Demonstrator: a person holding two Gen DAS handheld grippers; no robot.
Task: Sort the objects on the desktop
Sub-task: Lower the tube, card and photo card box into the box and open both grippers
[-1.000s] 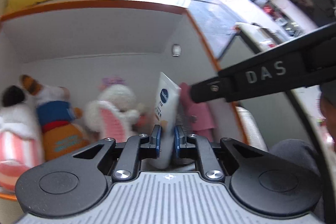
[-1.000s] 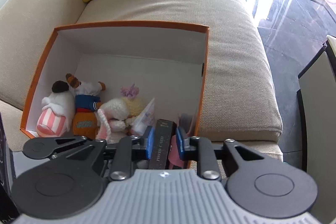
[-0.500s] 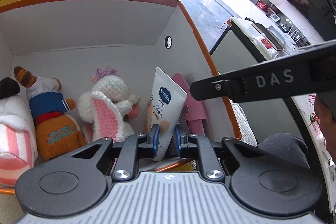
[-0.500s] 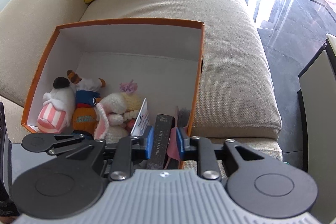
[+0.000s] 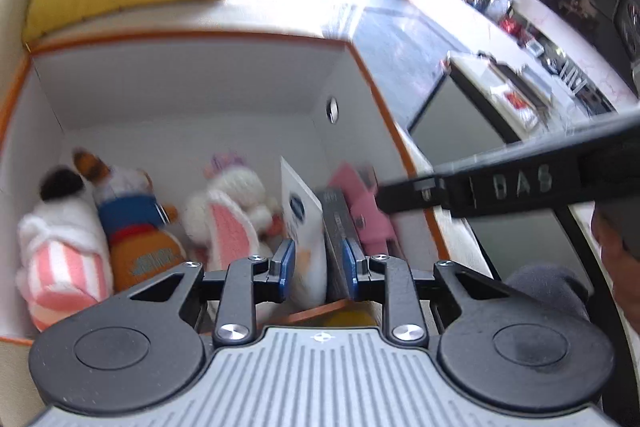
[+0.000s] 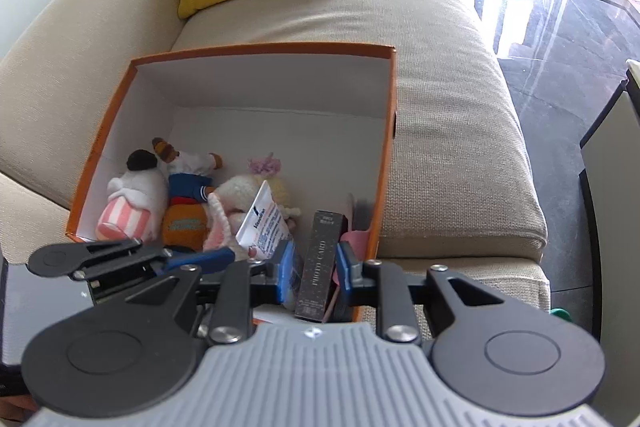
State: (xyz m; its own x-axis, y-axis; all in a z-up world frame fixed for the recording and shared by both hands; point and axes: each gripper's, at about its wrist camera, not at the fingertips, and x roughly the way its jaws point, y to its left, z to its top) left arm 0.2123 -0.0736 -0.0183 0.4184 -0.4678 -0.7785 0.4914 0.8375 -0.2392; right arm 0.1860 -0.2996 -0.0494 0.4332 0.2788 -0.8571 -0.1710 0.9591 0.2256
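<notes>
Toys fill the left half of the orange box [image 6: 384, 163] on the sofa [image 6: 452, 131]: a pink-striped plush [image 6: 128, 207], a blue-jacketed doll [image 6: 186, 203] and a crocheted bunny [image 6: 240, 199]. At its right wall a pink pouch [image 5: 366, 211] leans. The left tongs [image 5: 318, 265] have just been spreading and no longer pinch the white lotion tube [image 5: 302, 223], which stands loose between them in the box; a second ago they clamped it. The right tongs [image 6: 312, 269] pinch a dark photo-card box [image 6: 320, 263], now lowered in beside the tube.
</notes>
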